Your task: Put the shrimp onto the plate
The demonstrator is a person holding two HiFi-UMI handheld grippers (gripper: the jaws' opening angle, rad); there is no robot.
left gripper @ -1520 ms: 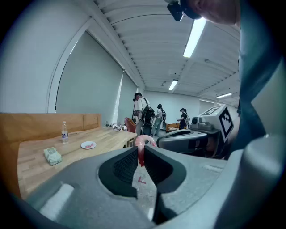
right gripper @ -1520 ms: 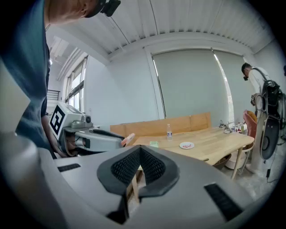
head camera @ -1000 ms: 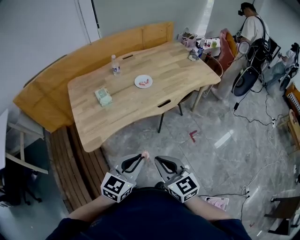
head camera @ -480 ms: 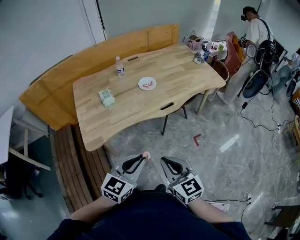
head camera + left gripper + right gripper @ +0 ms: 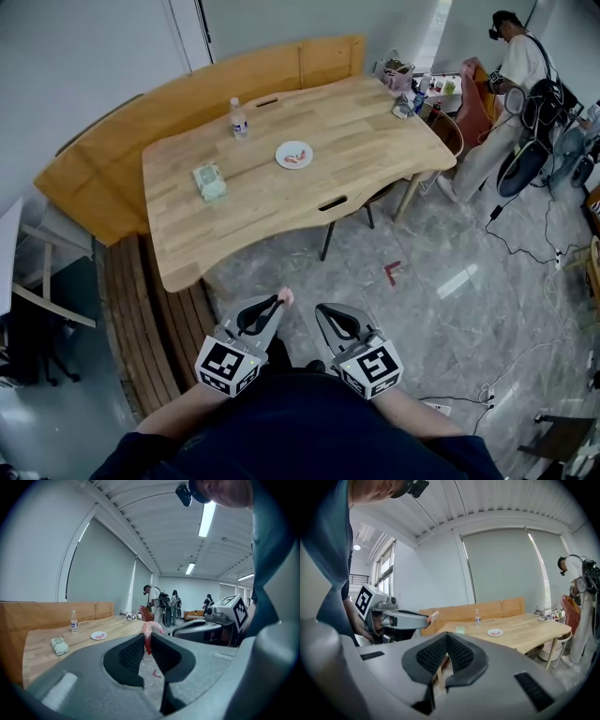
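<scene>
A pink shrimp (image 5: 286, 296) sticks up from the tips of my left gripper (image 5: 280, 302), which is shut on it; in the left gripper view the shrimp (image 5: 149, 632) sits pinched between the jaws. My right gripper (image 5: 322, 311) is beside it, shut and empty. I hold both low in front of my body, over the floor and well short of the table. The white plate (image 5: 281, 155) lies far off on the wooden table (image 5: 356, 159) with red-pink shrimp pieces (image 5: 297, 157) on it. The plate (image 5: 495, 632) also shows small in the right gripper view.
On the table stand a water bottle (image 5: 238, 118) and a green packet (image 5: 208, 181), with clutter at its far right corner. A wooden bench (image 5: 141, 122) wraps the table's far and left sides. A person (image 5: 511, 56) stands at the back right amid cables.
The head view has shifted a little, so the table sits slightly differently in frame. Both grippers stay low before my body, and the left one still holds the shrimp.
</scene>
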